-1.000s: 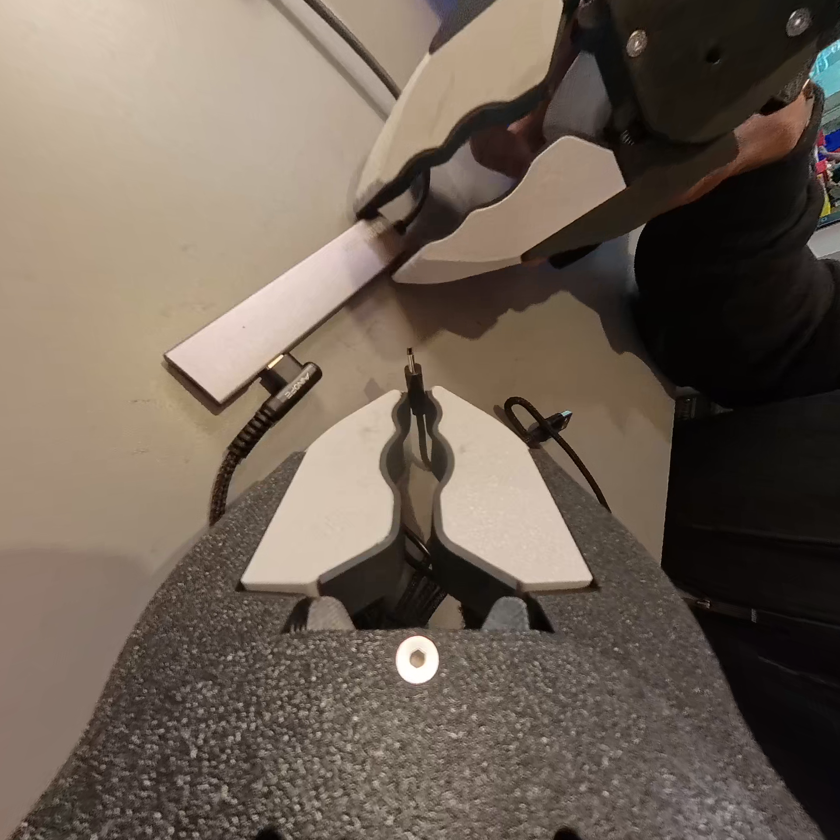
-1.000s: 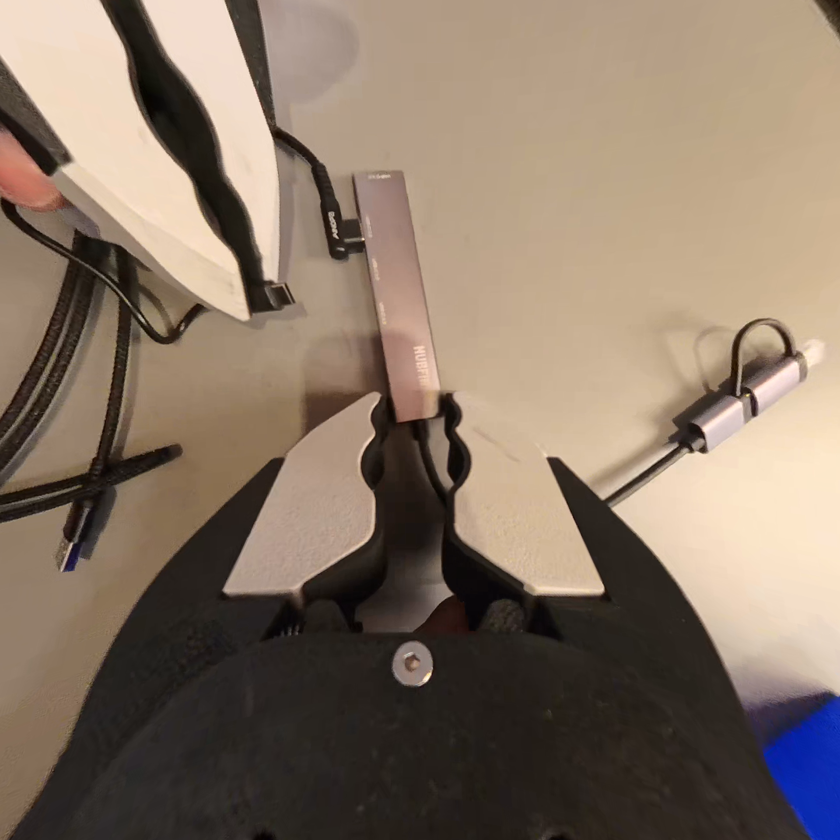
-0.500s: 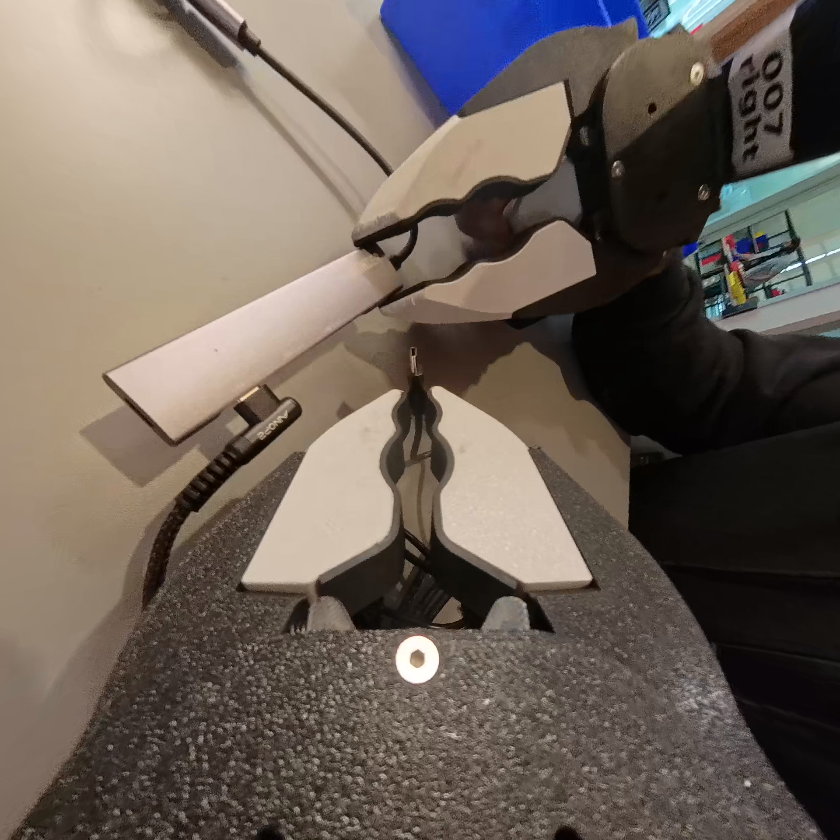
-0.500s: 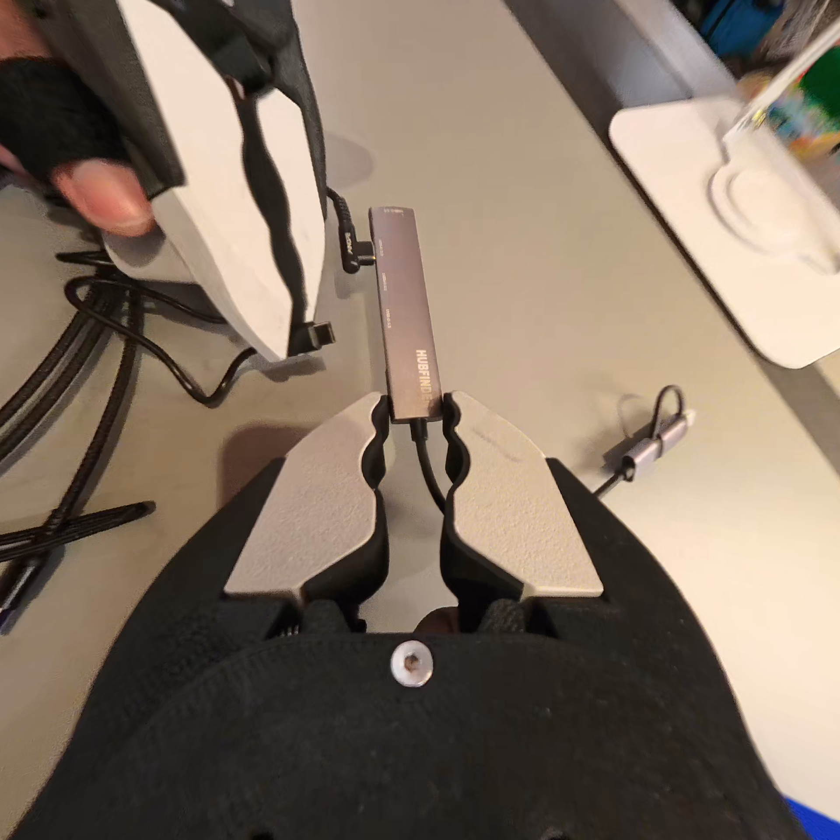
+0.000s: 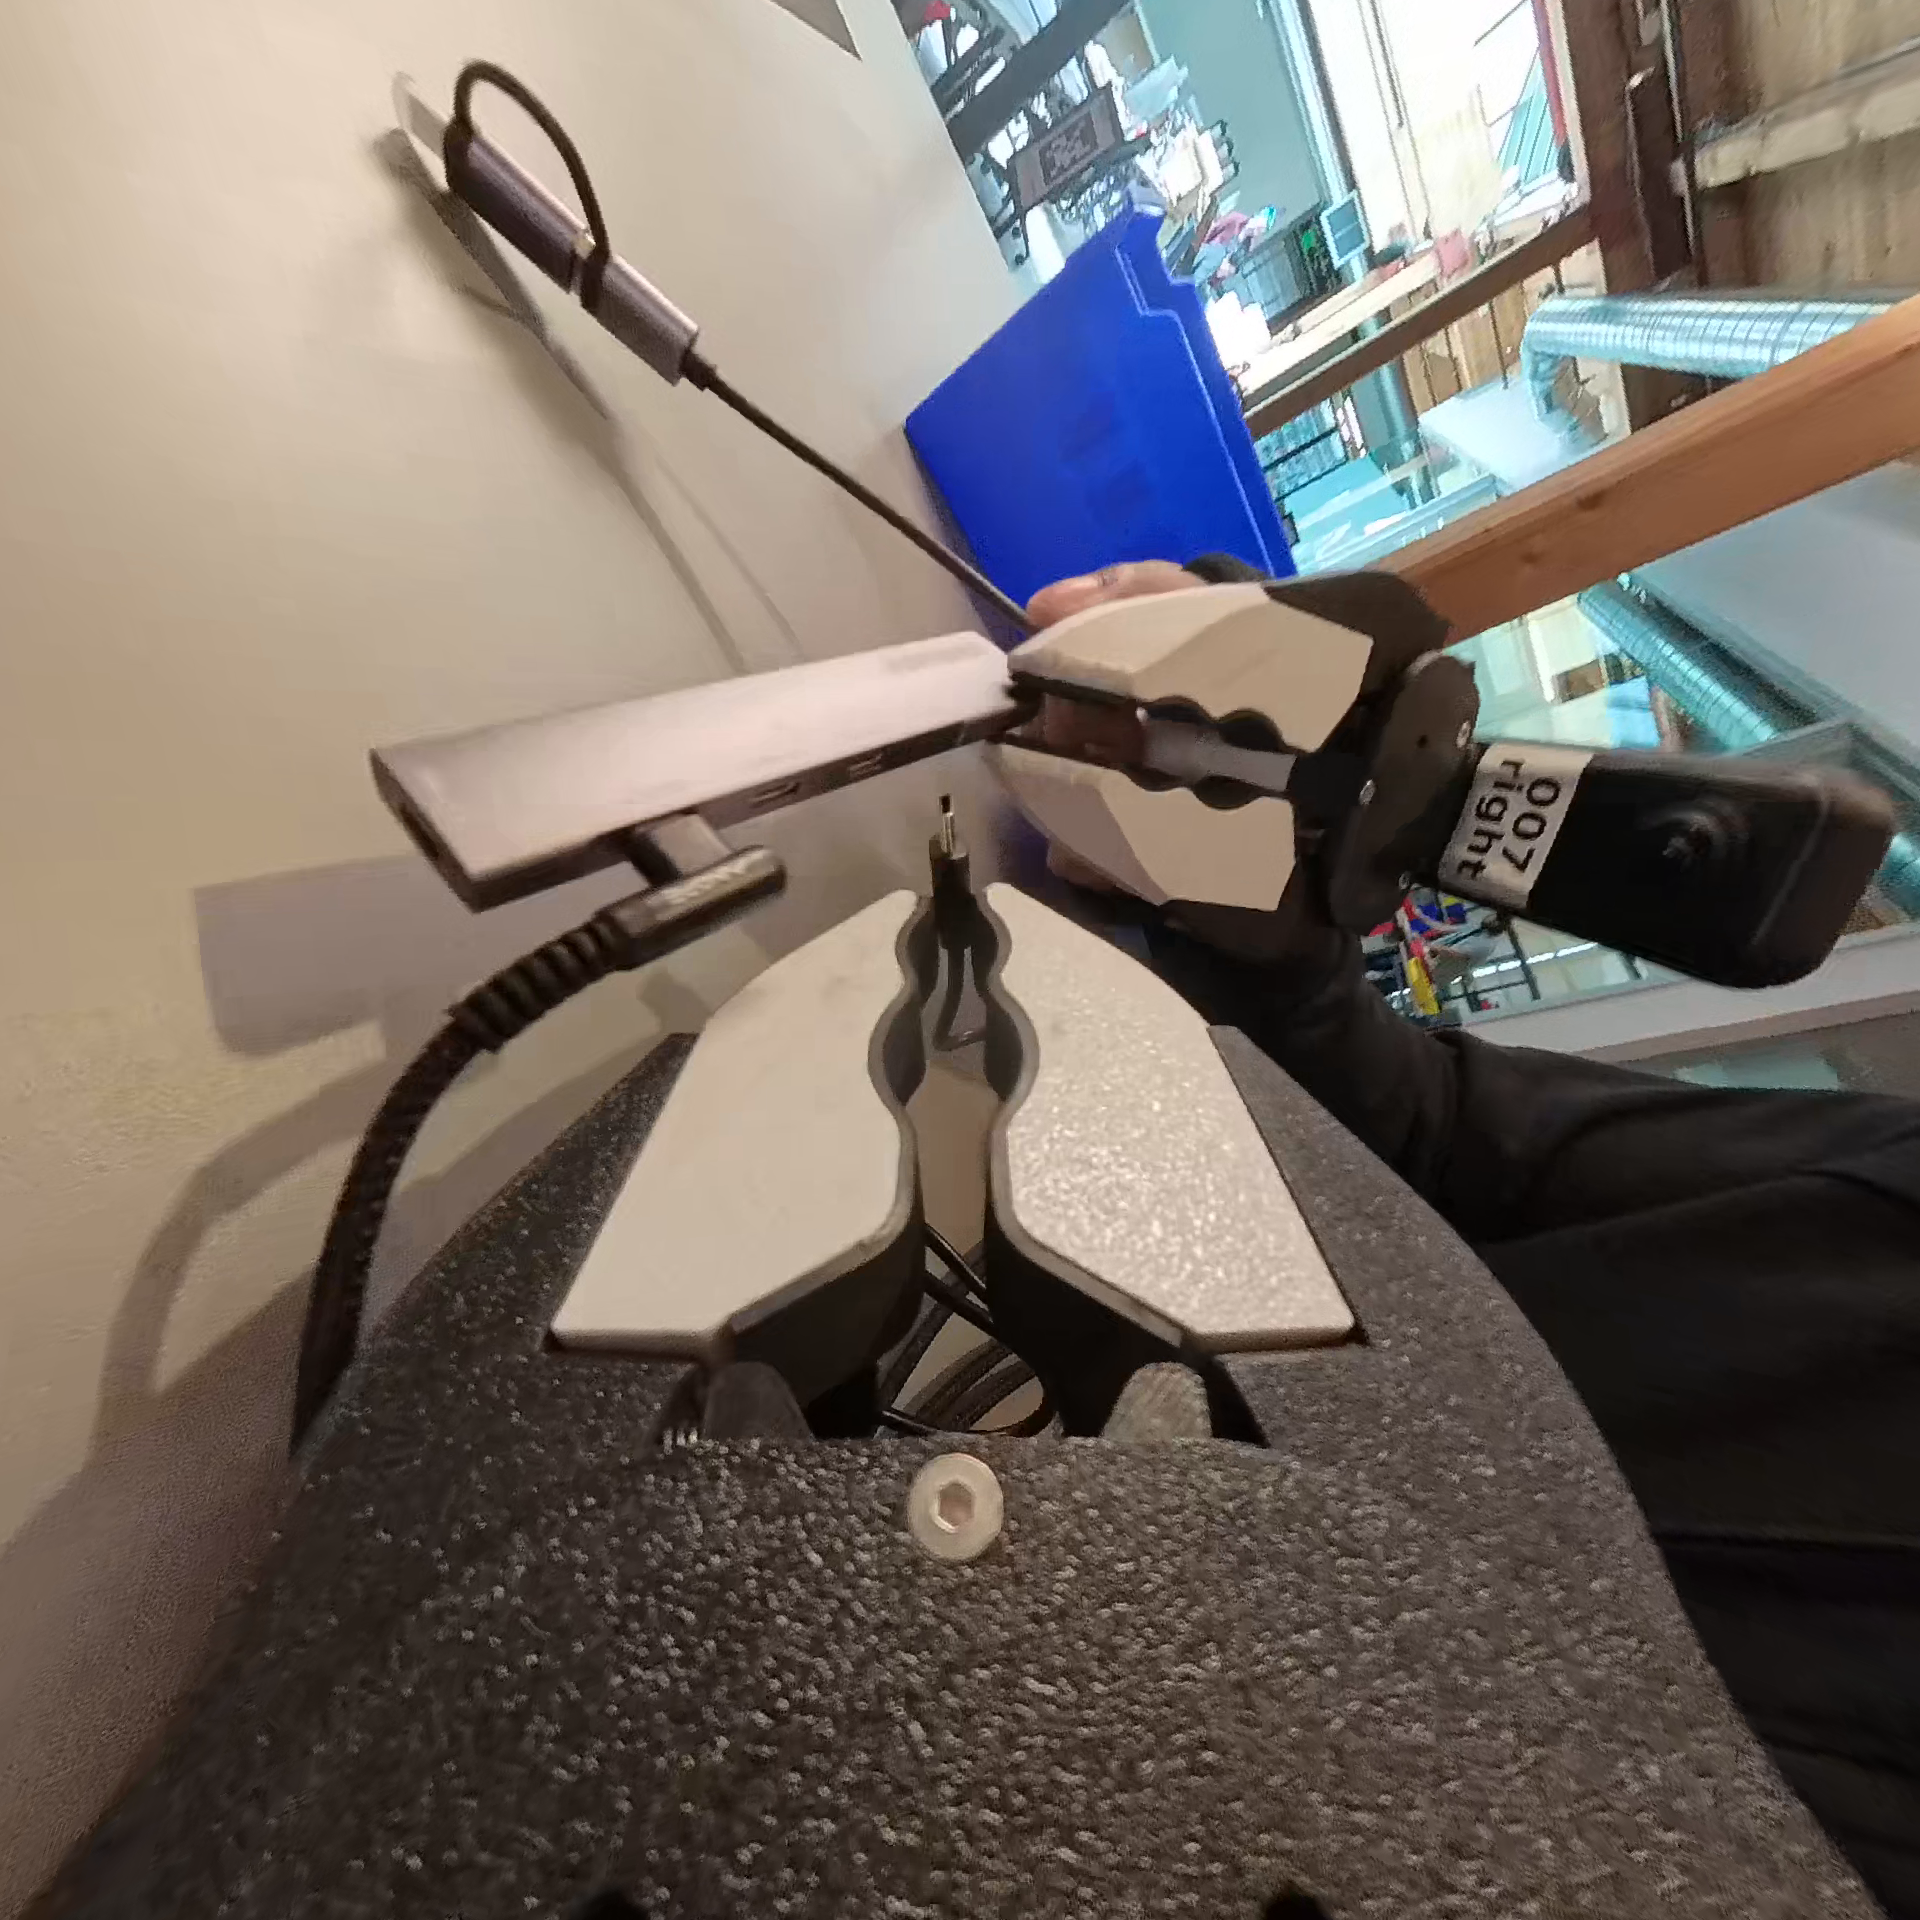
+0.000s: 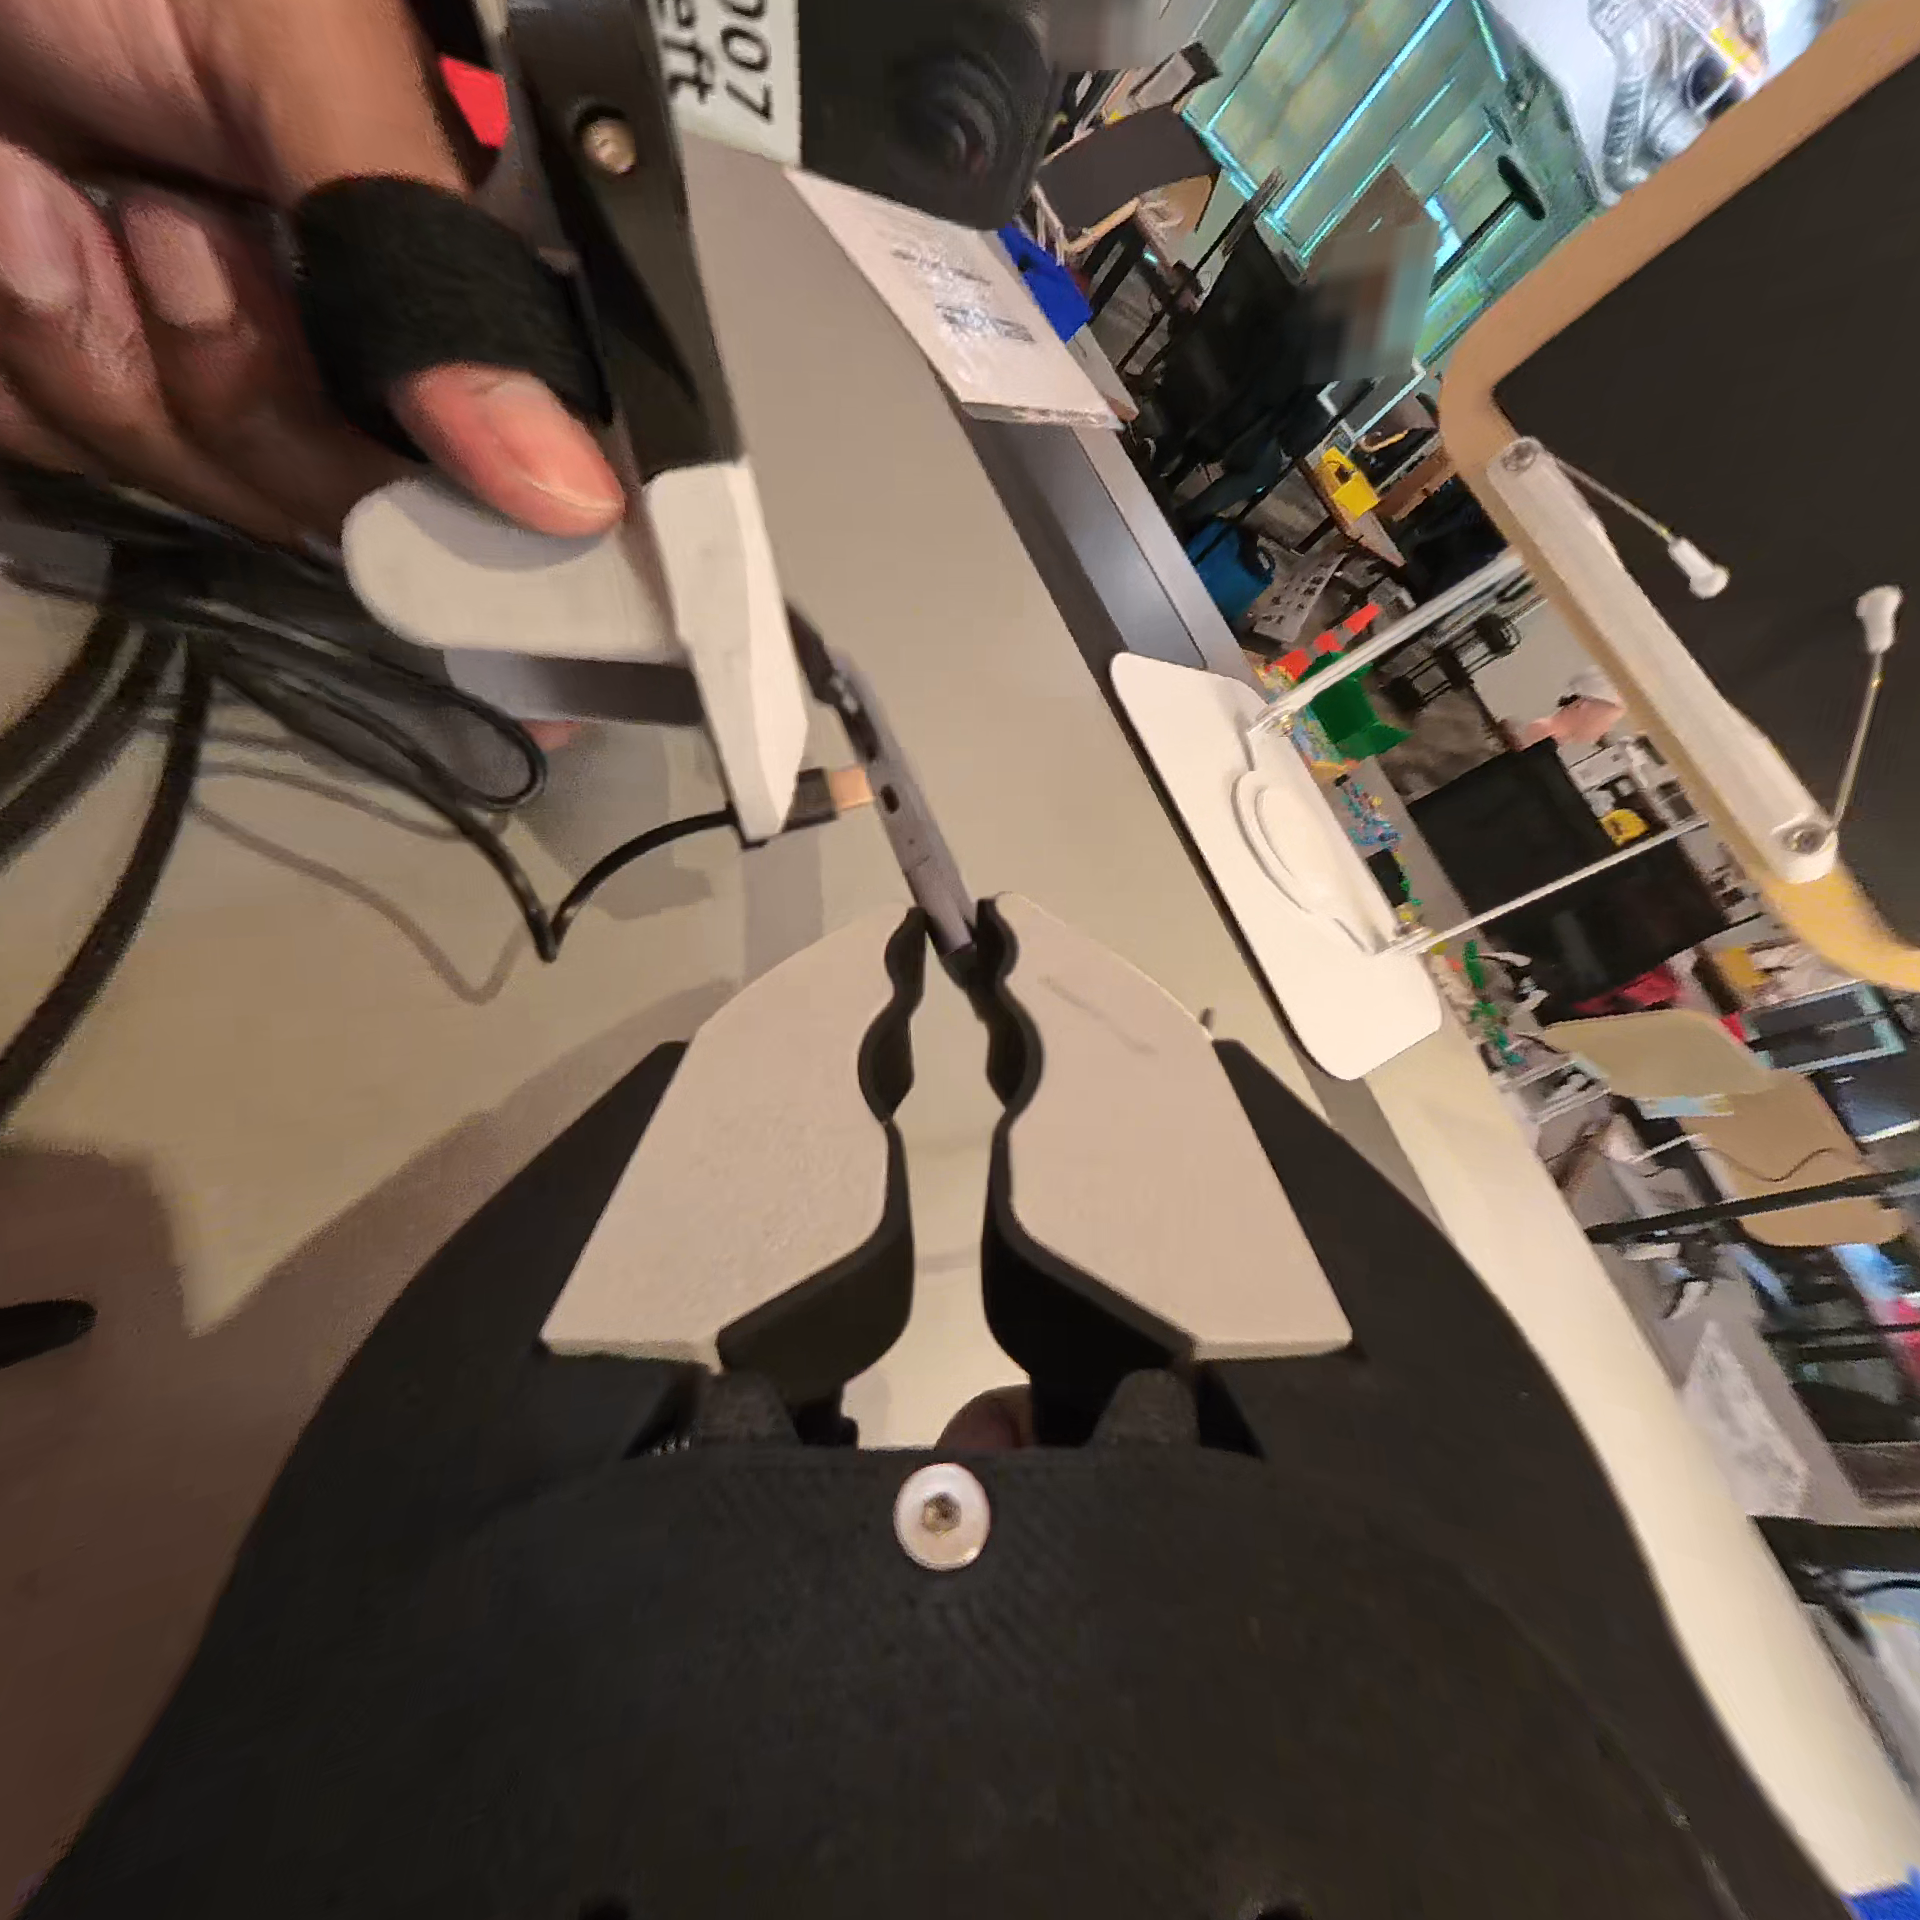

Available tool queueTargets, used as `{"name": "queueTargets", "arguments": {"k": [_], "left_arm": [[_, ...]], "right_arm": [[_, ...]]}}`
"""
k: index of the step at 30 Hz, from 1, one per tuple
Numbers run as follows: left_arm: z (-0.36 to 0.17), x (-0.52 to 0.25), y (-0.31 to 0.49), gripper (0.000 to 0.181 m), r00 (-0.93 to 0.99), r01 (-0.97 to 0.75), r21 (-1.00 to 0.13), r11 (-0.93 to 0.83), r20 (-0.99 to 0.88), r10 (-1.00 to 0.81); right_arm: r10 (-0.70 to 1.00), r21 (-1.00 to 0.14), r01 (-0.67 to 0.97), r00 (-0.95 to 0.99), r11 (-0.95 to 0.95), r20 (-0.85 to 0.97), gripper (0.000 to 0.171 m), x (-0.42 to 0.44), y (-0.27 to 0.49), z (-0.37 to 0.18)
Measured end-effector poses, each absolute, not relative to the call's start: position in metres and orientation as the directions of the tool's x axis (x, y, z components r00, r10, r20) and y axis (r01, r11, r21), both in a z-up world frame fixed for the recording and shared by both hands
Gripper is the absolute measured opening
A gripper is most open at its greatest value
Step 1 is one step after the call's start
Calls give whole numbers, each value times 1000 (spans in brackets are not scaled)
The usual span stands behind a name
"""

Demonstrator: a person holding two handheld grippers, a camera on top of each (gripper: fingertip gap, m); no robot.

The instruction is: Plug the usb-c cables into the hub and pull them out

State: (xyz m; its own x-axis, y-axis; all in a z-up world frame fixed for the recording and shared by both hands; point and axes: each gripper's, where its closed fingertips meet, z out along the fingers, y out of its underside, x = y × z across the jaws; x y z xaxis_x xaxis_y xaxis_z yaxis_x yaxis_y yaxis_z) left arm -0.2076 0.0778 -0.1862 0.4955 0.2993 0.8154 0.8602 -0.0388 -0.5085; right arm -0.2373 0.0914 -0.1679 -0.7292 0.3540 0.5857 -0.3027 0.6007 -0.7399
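Both grippers now work in the air: right gripper [image 5: 1013,717] has lifted the hub [image 5: 665,753] off the table (one cable already seated), left gripper [image 5: 951,909] clamps a plug [image 5: 948,847] just below its ports.

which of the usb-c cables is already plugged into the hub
The thick braided cable with the angled plug, seated in the hub near its far end. The thin cable's plug is still free, pinched in the left gripper.
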Motion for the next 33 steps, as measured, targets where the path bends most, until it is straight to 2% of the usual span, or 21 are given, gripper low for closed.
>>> {"name": "queueTargets", "arguments": {"k": [6,12,14,20,28,32,33], "left_arm": [[-183,-212,74,7,455,881,-474,13,853,255],[-184,-207,71,6,517,849,-525,-65,798,309],[-181,-207,67,7,537,836,-543,-78,781,320],[-171,-209,57,7,576,809,-583,-76,760,300],[-171,-198,53,6,584,811,-569,-133,783,215],[-178,-192,57,6,583,813,-555,-177,779,232],[-180,-190,59,6,581,814,-550,-189,778,237]], "right_arm": [[312,-730,-255,-780,634,543,8,-238,92,-190],[274,-736,-183,-848,651,453,7,-233,93,-205],[247,-736,-163,-876,657,414,1,-227,93,-207],[281,-746,-1,-926,666,252,24,-224,98,-214],[359,-733,220,-933,643,34,41,-234,101,-224],[350,-662,253,-937,705,15,43,-238,95,-237],[345,-674,255,-939,693,-1,35,-237,90,-236]]}}
